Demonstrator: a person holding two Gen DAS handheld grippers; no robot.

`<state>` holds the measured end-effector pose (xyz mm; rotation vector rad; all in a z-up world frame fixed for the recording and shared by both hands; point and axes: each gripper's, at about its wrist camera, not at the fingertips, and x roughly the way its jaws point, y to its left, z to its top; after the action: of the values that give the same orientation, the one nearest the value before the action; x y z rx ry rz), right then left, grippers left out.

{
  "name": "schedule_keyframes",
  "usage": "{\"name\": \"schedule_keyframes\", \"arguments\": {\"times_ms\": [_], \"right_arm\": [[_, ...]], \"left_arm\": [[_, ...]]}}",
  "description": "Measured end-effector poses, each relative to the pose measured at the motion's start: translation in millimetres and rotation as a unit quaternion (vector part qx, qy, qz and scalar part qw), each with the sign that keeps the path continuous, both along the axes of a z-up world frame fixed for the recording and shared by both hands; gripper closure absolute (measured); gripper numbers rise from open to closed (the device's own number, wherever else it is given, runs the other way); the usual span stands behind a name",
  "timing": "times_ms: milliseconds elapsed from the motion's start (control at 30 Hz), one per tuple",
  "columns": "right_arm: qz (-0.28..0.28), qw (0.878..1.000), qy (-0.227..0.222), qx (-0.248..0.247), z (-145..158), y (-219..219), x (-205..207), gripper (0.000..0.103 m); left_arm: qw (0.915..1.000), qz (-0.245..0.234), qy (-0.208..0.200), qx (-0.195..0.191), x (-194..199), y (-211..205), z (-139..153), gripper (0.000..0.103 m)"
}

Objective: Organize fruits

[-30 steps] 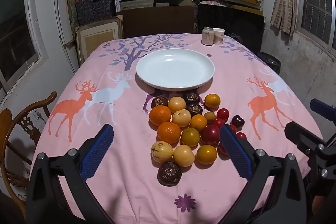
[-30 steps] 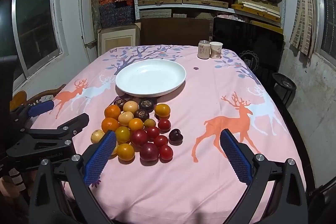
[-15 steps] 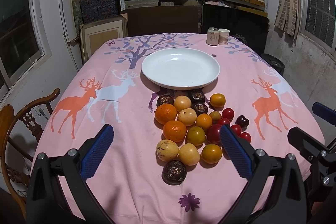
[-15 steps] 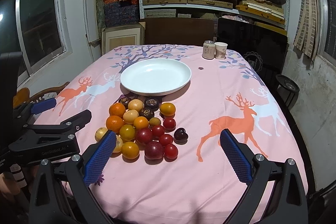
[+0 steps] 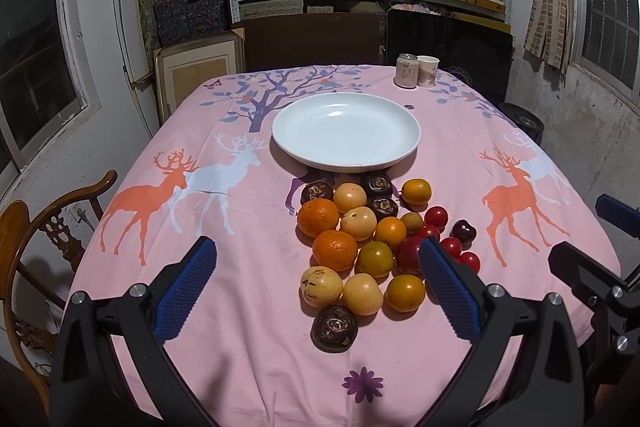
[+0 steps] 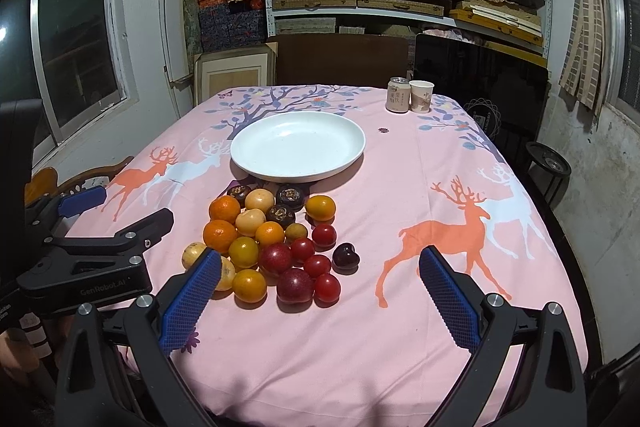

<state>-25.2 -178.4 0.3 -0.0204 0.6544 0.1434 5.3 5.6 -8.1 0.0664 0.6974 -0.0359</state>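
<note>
Nothing is sorted yet: the white plate [image 5: 346, 135] sits bare on the pink tabletop [image 5: 240, 347], and the fruit pile [image 5: 372, 247] lies just at its 6 o'clock edge, touching fruit to fruit. The left gripper [image 5: 316, 291] hangs over the near side of the pile, jaws wide apart and holding nothing. The right gripper [image 6: 320, 297] hovers likewise, jaws spread and bare, with the red plums [image 6: 295, 285] between its fingers in view. This looks like the first pick. A loose outlier such as the dark cherry [image 6: 345, 255], at the pile's 3 o'clock, seems easiest; crowded neighbours may roll.
</note>
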Motion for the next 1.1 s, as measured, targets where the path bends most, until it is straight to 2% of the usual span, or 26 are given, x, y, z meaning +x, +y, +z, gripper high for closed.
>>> {"name": "schedule_keyframes", "arguments": {"times_ms": [1100], "right_arm": [[0.002,1.000,0.005,0.003,-5.8,3.7,-0.1,0.003]], "left_arm": [[1.0000,0.003,-0.006,0.003,-1.4,4.0,0.3,0.004]]}}
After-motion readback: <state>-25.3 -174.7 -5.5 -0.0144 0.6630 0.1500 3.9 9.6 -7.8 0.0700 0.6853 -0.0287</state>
